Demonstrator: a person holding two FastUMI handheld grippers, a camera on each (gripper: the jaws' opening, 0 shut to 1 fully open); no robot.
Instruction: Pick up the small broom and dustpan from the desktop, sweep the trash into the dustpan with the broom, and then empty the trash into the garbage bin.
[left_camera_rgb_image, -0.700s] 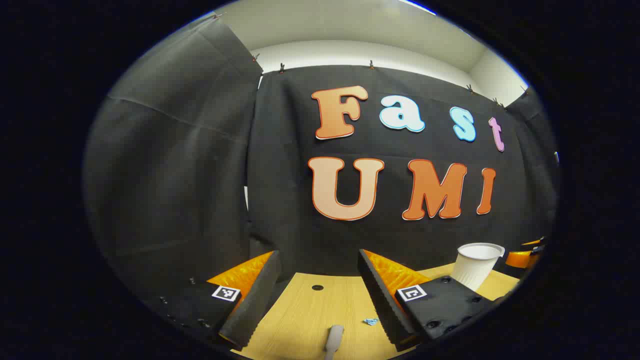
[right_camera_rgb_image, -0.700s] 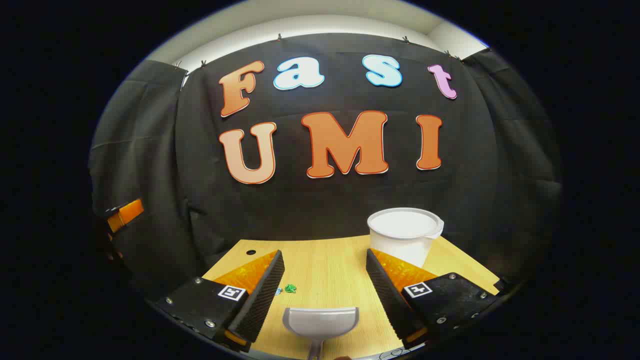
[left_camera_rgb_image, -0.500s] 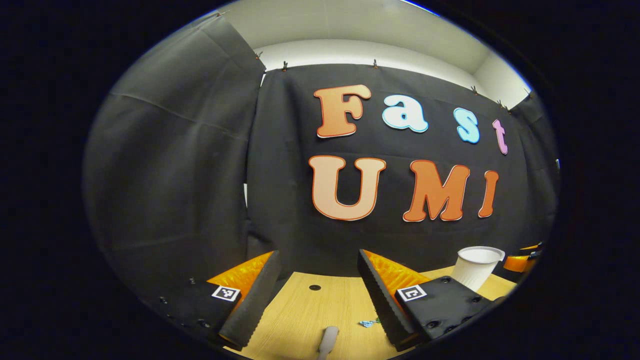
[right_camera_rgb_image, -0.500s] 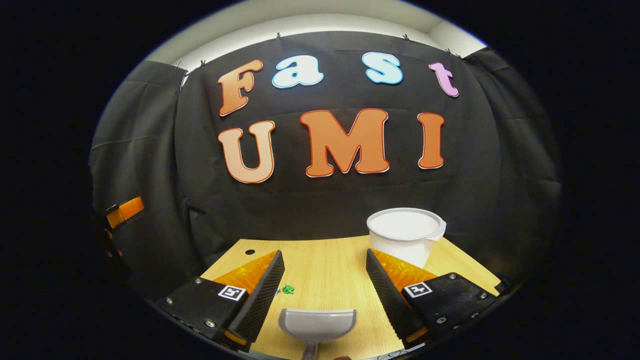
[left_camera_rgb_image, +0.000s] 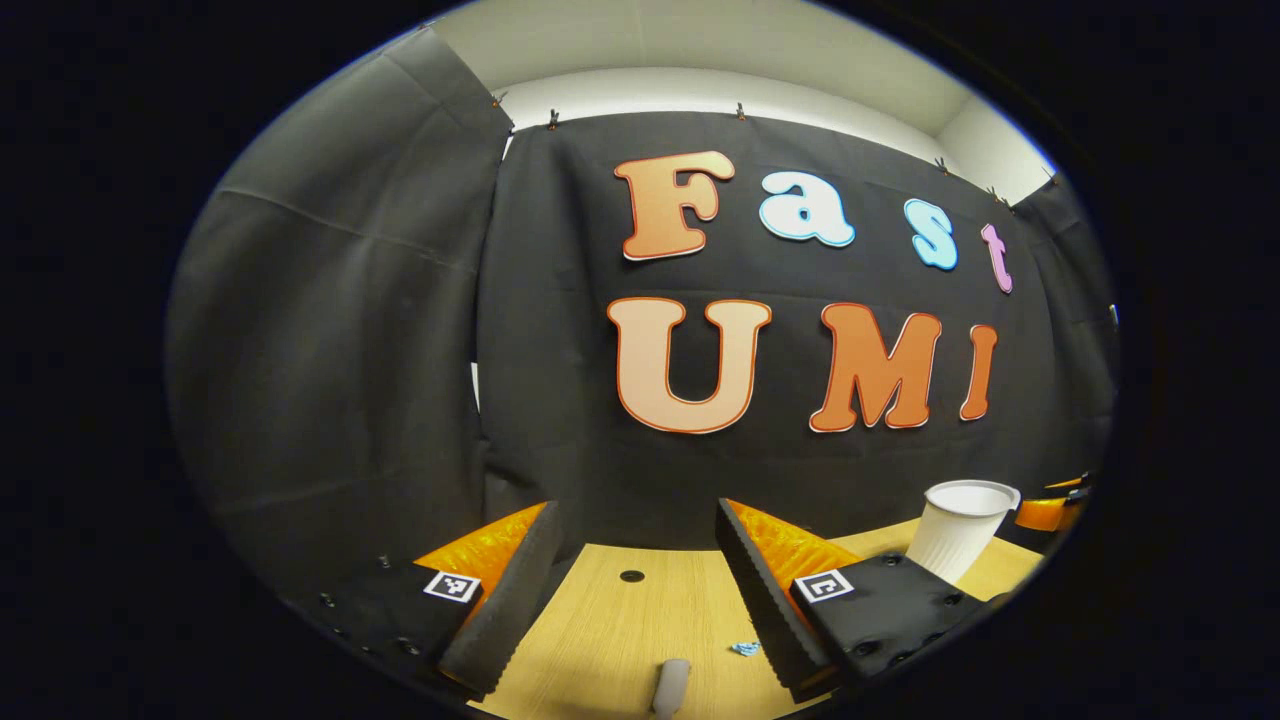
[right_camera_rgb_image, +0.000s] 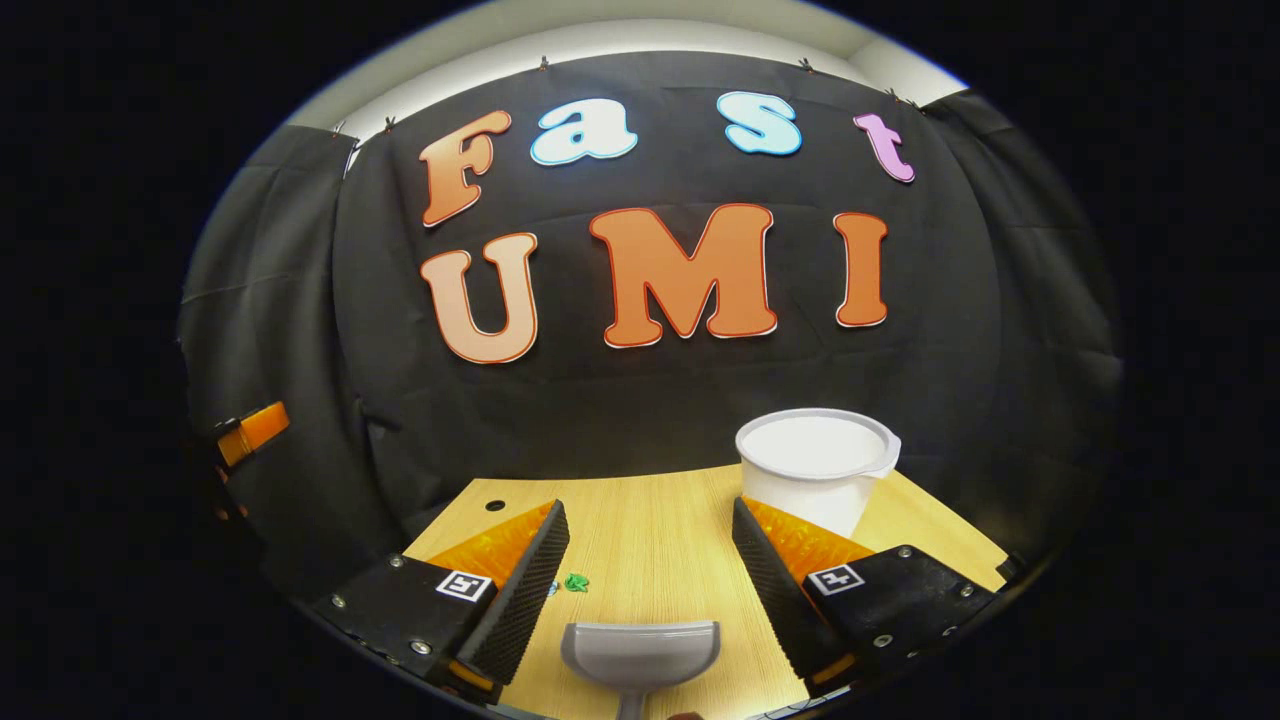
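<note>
In the right gripper view a small grey dustpan (right_camera_rgb_image: 640, 652) lies on the wooden desktop (right_camera_rgb_image: 650, 540), its mouth facing away, just below my right gripper (right_camera_rgb_image: 650, 525), which is open and empty. A green scrap of trash (right_camera_rgb_image: 576, 582) lies beside the left finger. The white garbage bin (right_camera_rgb_image: 815, 465) stands behind the right finger. In the left gripper view the rounded grey end of the broom handle (left_camera_rgb_image: 670, 682) lies on the desktop below my open, empty left gripper (left_camera_rgb_image: 638, 525). A blue scrap (left_camera_rgb_image: 745, 648) sits by its right finger. The bin (left_camera_rgb_image: 960, 525) stands far right.
A round cable hole (left_camera_rgb_image: 631, 576) is in the desktop near its back edge, also seen as a hole (right_camera_rgb_image: 495, 505) at the back left. The other gripper's body (right_camera_rgb_image: 250, 430) shows at the far left. Black cloth walls the booth behind the desk.
Both views have shifted only slightly: the wall sits a little higher in each and the broom handle end and dustpan sit a little lower. Nothing was grasped or moved on the desk.
</note>
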